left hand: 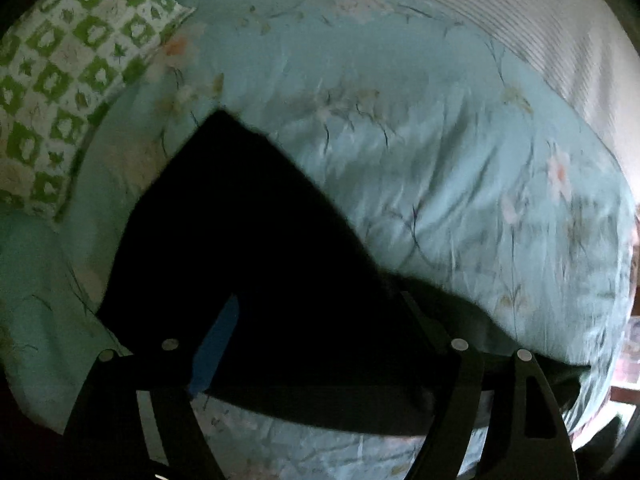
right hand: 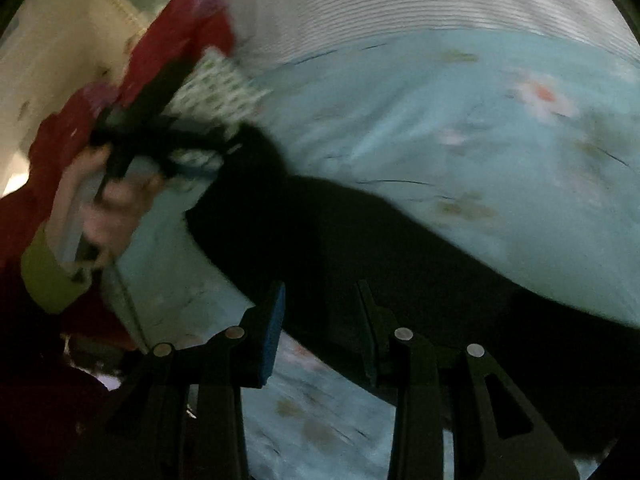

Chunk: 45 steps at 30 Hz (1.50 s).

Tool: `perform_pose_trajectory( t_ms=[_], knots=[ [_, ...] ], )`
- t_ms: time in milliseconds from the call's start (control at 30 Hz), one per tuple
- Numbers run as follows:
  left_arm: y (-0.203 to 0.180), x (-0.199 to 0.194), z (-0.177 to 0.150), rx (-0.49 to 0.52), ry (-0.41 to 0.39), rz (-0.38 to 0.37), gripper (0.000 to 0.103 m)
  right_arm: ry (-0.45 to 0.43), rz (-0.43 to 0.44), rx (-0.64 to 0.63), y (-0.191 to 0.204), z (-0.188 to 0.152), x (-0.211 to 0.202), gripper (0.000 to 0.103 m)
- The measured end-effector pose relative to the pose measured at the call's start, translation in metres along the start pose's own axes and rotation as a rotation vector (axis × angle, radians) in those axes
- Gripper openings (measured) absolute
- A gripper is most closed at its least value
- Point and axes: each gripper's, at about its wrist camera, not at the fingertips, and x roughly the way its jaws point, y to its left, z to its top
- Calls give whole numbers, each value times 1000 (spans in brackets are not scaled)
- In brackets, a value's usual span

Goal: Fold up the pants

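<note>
The black pants (left hand: 240, 240) lie on a light blue floral bedspread (left hand: 440, 160), one end pointing up left toward a pillow. My left gripper (left hand: 320, 300) hangs over them pointing down, its jaws wide apart and nothing pinched; the blue pad (left hand: 216, 344) shows on the left finger. In the right wrist view the pants (right hand: 360, 240) run as a long dark band from the upper left to the lower right. My right gripper (right hand: 320, 284) is over that band, jaws partly apart, with no cloth pressed between the pads. The view is blurred.
A green-and-white checked pillow (left hand: 68, 80) lies at the upper left, also seen as the pillow (right hand: 216, 84). White striped bedding (left hand: 520, 20) lies beyond the bedspread. A person's hand (right hand: 108, 204) with a red sleeve (right hand: 176, 40) and a green cuff is at the left.
</note>
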Motion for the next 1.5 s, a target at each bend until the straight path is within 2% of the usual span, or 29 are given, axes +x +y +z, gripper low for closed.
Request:
perform_pose_trajectory(
  t_ms=[167,300,367,400,467,533,567,600,633,667,767,967,1033,1200,1233,1300,1333,1367,1433,1500],
  knots=[
    [-13,15,24,-10,26,138,81,69,35,-87,22,20,53,36],
    [-12,39,29,-14,75,200,80,132,-26,-143,20,27,85,36],
    [-11,49,29,-13,93,219,77,165,-31,-148,14,27,95,36],
    [-10,52,29,-13,100,227,69,176,-27,-151,11,26,99,36],
    [-5,57,28,-26,103,208,38,193,-29,-166,8,24,105,36],
    [-1,59,26,-35,102,176,17,198,-20,-163,6,26,109,35],
    [2,58,25,-40,94,161,10,192,-9,-161,5,26,108,28],
    [5,56,24,-44,83,150,7,190,-5,-159,4,26,107,15],
    [8,52,21,-50,67,128,6,189,-7,-160,4,26,106,10],
    [13,46,17,-58,43,80,3,182,-3,-162,3,26,102,7],
    [24,30,3,-68,-10,1,0,155,24,-180,10,27,91,6],
    [43,6,-28,-92,-76,-108,0,122,60,-263,35,20,73,5],
    [43,-2,-29,-88,-90,-116,0,127,57,-292,45,19,74,5],
    [48,-10,-36,-90,-82,-192,0,143,48,-334,58,15,82,5],
    [48,-9,-37,-88,-67,-205,9,147,47,-337,58,14,83,5],
    [40,-4,-35,-80,-50,-215,35,153,44,-338,59,14,85,5],
    [37,-4,-34,-73,-42,-203,66,157,43,-336,58,14,85,5],
    [34,-5,-33,-72,-48,-180,75,158,43,-335,58,14,86,5],
    [30,-7,-31,-65,-75,-149,75,158,47,-334,59,13,86,5],
    [22,-3,-26,-50,-73,-120,69,159,50,-331,59,12,86,5]
  ],
)
